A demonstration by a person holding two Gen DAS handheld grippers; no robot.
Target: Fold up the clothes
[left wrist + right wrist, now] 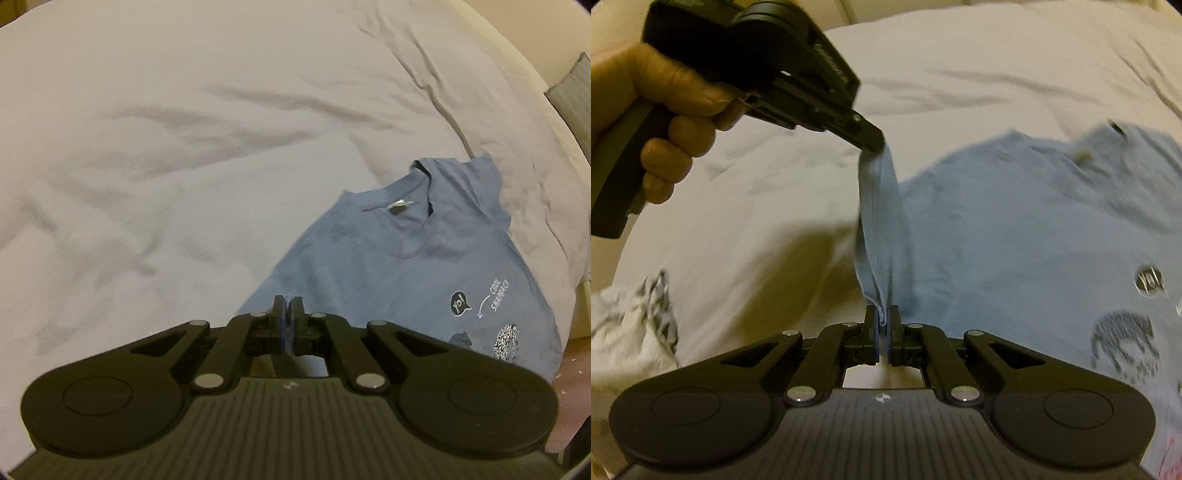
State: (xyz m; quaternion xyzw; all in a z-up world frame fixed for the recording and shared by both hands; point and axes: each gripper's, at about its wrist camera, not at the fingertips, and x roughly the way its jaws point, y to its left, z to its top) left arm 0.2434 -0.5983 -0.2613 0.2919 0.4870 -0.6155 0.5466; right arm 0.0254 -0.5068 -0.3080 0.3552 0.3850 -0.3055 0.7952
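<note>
A light blue T-shirt (399,258) with small printed graphics lies on a white bedsheet (184,147), collar toward the far side. My left gripper (287,301) is shut on the shirt's left edge. In the right wrist view that same left gripper (879,146), held by a hand (672,110), lifts a strip of the blue T-shirt (1015,229) off the bed. My right gripper (884,314) is shut on the lower end of that lifted edge, so the fabric hangs taut between the two grippers.
A white garment with a dark pattern (639,314) lies crumpled at the left of the bed. A grey cushion (572,92) sits past the bed's far right edge, and floor (569,354) shows at the right.
</note>
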